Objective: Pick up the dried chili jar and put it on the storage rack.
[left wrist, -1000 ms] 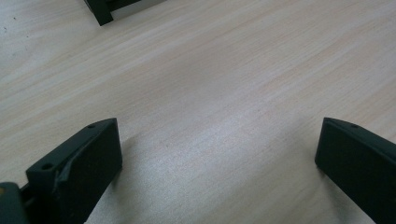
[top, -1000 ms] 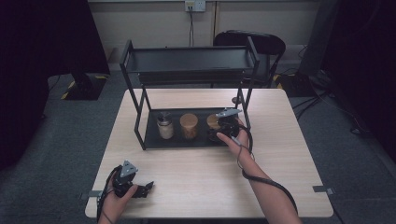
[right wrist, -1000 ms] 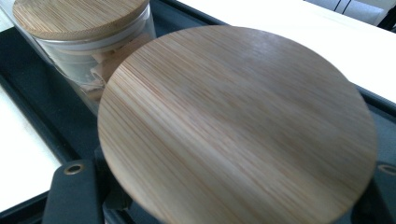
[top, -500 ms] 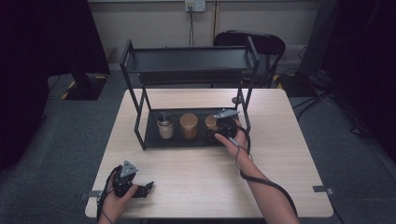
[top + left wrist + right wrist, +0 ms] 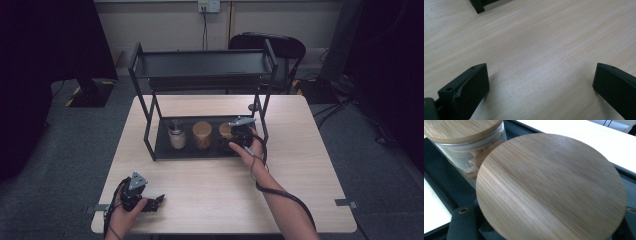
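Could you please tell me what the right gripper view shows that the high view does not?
Right gripper view: wood grain on the nearest jar's lid and pale contents behind a neighbouring jar's glass. High view: the whole black rack, a dark-lidded jar, the left gripper resting on the table. Both: the right gripper at the jars on the rack's lower tray.

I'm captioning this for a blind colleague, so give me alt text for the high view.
The right gripper is closed on the rightmost wooden-lidded jar on the bottom tray of a black two-tier rack on a light wooden table. Two more jars stand left of it. The left gripper rests open near the table's front left corner.
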Demonstrator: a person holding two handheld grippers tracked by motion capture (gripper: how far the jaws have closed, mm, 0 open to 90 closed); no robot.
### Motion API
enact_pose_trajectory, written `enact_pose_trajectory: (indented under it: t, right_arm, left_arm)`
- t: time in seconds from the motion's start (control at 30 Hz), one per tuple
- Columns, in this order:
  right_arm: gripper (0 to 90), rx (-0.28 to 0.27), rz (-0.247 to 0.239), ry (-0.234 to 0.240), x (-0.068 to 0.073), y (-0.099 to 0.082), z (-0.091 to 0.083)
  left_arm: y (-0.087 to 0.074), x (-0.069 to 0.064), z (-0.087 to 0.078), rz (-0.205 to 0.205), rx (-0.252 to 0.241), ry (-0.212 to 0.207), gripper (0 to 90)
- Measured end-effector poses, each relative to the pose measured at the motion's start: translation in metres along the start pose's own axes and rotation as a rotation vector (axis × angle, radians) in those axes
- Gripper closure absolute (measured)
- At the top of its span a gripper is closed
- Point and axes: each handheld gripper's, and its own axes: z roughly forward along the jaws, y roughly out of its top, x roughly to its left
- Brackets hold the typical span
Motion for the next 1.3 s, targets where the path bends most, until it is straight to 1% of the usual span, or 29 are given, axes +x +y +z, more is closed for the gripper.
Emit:
enact_pose_trajectory:
  t: [0.33, 0.47, 0.77, 0.9, 0.97, 1.0, 1.1, 1.23, 1.27, 1.3]
  right_arm:
    - [25.3, 0.001, 0.011, -0.011, 0.0, 0.001, 0.002]
    - [25.2, 0.008, 0.004, -0.022, 0.002, 0.003, 0.003]
    - [24.3, 0.014, 0.013, -0.026, 0.001, 0.003, 0.003]
    - [22.2, 0.02, 0.026, -0.023, 0.0, 0.004, 0.002]
    - [21.1, 0.021, 0.021, -0.033, 0.001, 0.005, 0.0]
    - [19.5, 0.02, 0.023, -0.03, 0.001, 0.005, 0.0]
    - [12.8, 0.025, 0.05, -0.023, 0.0, 0.006, -0.003]
    - [9.6, 0.036, 0.051, -0.018, 0.001, 0.007, -0.007]
    - [9.5, 0.036, 0.054, -0.01, 0.001, 0.007, -0.008]
    - [9.4, 0.038, 0.052, -0.013, 0.001, 0.008, -0.009]
  left_arm:
    - [0.0, 0.0, 0.0, 0.0, 0.0, 0.0, 0.1]
    - [0.0, 0.0, 0.0, 0.0, 0.0, 0.0, 0.1]
    - [0.0, 0.0, 0.0, 0.001, 0.0, 0.0, 0.1]
    - [0.0, 0.0, 0.0, 0.0, 0.0, 0.0, 0.1]
    - [0.0, 0.0, 0.0, 0.0, 0.0, 0.0, 0.1]
    - [0.0, 0.0, 0.0, 0.0, 0.0, 0.0, 0.1]
    - [0.0, 0.0, 0.0, 0.0, 0.0, 0.0, 0.1]
    - [0.0, 0.0, 0.0, 0.0, 0.0, 0.0, 0.1]
    - [0.0, 0.0, 0.0, 0.0, 0.0, 0.0, 0.1]
    - [0.0, 0.0, 0.0, 0.0, 0.0, 0.0, 0.1]
